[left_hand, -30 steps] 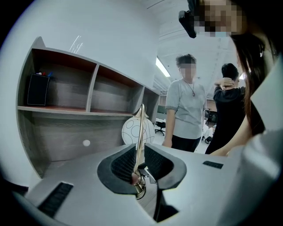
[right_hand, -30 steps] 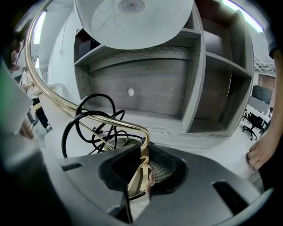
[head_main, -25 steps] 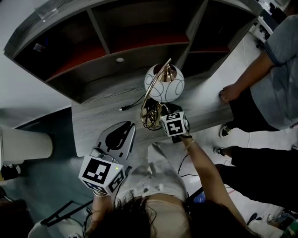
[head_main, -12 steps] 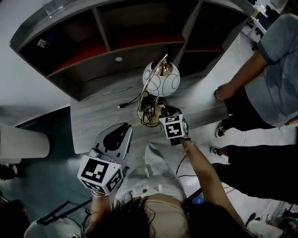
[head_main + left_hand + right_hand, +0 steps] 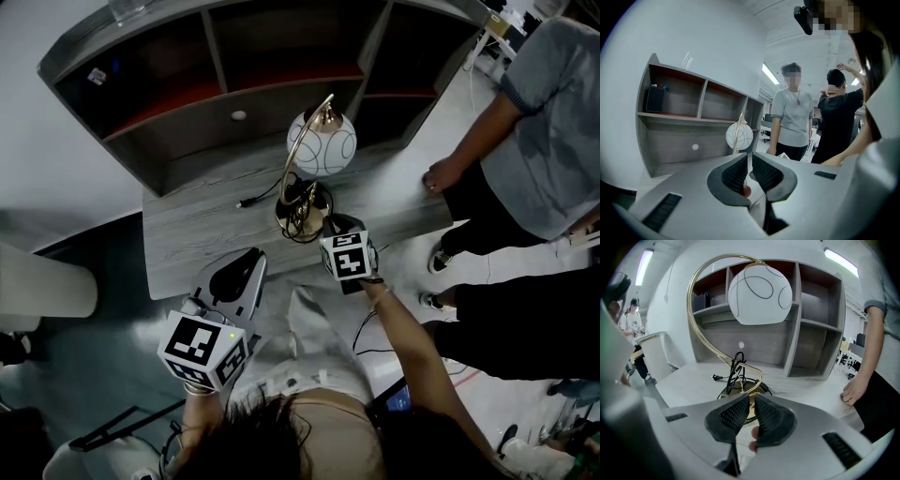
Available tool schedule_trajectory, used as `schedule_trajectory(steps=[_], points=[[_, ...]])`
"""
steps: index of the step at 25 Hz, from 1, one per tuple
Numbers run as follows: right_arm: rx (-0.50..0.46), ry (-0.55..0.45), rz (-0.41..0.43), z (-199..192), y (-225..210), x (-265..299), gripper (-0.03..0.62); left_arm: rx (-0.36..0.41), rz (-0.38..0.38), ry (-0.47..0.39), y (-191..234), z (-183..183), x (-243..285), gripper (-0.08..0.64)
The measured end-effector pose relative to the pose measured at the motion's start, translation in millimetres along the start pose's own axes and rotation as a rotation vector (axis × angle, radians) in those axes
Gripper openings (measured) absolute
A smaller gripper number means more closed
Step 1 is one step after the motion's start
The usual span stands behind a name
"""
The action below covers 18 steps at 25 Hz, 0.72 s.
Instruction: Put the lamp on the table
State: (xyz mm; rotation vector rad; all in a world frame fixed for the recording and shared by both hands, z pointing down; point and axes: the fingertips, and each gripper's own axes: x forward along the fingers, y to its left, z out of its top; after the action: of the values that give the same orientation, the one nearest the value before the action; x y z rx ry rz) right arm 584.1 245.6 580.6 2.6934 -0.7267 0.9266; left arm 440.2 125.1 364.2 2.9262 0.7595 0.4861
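The lamp stands upright on the grey wooden table (image 5: 192, 246), with a white globe shade (image 5: 322, 142), a curved gold arm and a round gold base (image 5: 302, 212). Its black cord (image 5: 258, 198) is coiled on the base. My right gripper (image 5: 330, 225) sits just short of the base at the table's near edge. In the right gripper view its jaws (image 5: 752, 395) are nearly together and hold nothing, and the base (image 5: 740, 389) shows beyond them. My left gripper (image 5: 253, 257) hovers at the table's front left, closing on nothing, pointed at the lamp (image 5: 739, 136).
A grey shelf unit (image 5: 187, 103) with red-backed compartments stands at the back of the table. One person stands at the right with a hand (image 5: 439, 178) resting on the tabletop. Another person in black (image 5: 525, 323) stands beside them. A pale chair (image 5: 47, 291) is at the left.
The right gripper has drawn back a little from the lamp's base. The lamp stays standing on the table. The left gripper has barely moved.
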Motion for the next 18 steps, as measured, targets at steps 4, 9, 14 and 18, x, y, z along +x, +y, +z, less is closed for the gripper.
schedule_trajectory(steps=[4, 9, 14, 18], points=[[-0.002, -0.02, -0.017, 1, 7, -18, 0.043, 0.004, -0.011, -0.008, -6, -3, -12, 0.035], [0.007, -0.033, -0.032, -1, 19, -38, 0.041, -0.007, -0.023, -0.01, -10, -11, -25, 0.035], [0.01, -0.058, -0.024, 4, 36, -60, 0.04, -0.01, -0.029, -0.017, -9, -13, -36, 0.034], [-0.013, -0.096, -0.017, 12, 45, -76, 0.04, -0.008, -0.035, -0.024, -9, -13, -39, 0.034]])
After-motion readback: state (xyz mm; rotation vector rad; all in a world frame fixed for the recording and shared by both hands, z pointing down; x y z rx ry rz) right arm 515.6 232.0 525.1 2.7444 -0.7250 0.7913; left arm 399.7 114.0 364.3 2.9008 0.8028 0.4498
